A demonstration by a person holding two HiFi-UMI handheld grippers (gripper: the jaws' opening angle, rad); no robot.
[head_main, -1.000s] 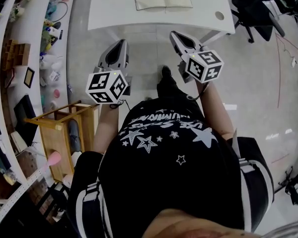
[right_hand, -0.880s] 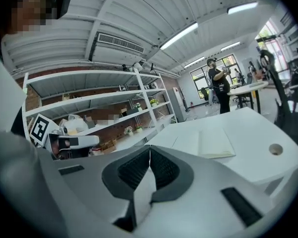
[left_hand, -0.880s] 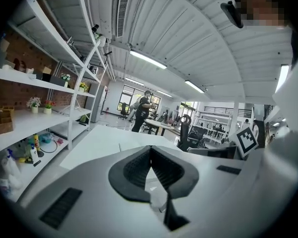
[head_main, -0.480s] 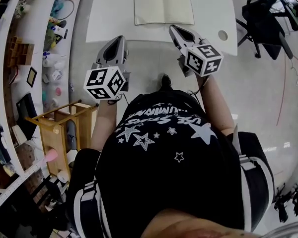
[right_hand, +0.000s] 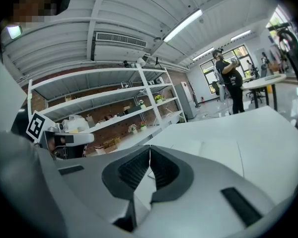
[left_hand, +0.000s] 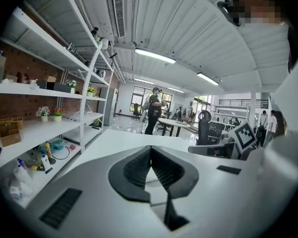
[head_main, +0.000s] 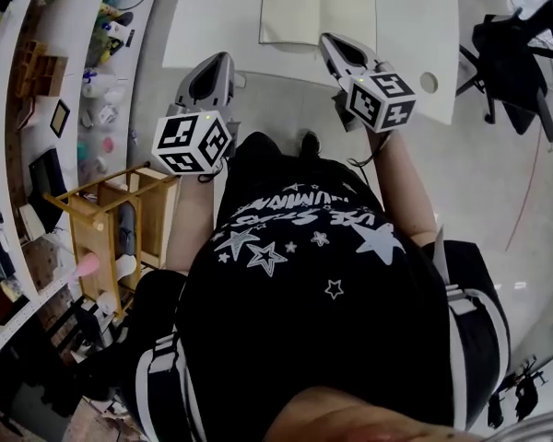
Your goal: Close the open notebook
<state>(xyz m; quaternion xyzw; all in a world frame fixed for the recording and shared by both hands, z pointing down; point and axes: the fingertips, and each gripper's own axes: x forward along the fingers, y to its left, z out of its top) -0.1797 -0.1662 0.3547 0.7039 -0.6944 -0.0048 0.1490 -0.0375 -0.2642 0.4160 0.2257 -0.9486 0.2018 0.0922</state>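
The open notebook [head_main: 318, 13] lies flat on the white table [head_main: 212, 21], its pale pages up and its spine running away from me. My right gripper [head_main: 329, 41] is shut and empty, its tip at the table's near edge just below the notebook's right page. In the right gripper view the jaws [right_hand: 149, 148] meet in a line and the notebook [right_hand: 208, 155] lies right ahead. My left gripper [head_main: 217, 60] is also shut and empty; it reaches over the near edge to the left of the notebook. In its own view the left gripper [left_hand: 150, 148] points along the table [left_hand: 116, 142].
A cable hole [head_main: 429, 82] sits in the table's right corner. White shelves with small items [head_main: 83, 72] run along the left, and a wooden stool [head_main: 120, 228] stands beside me. A black office chair [head_main: 516, 44] is at the right. A person [left_hand: 154, 110] stands far off.
Both grippers have moved forward from the floor in front of the table to its near edge. The notebook now lies close ahead. Both stay shut.
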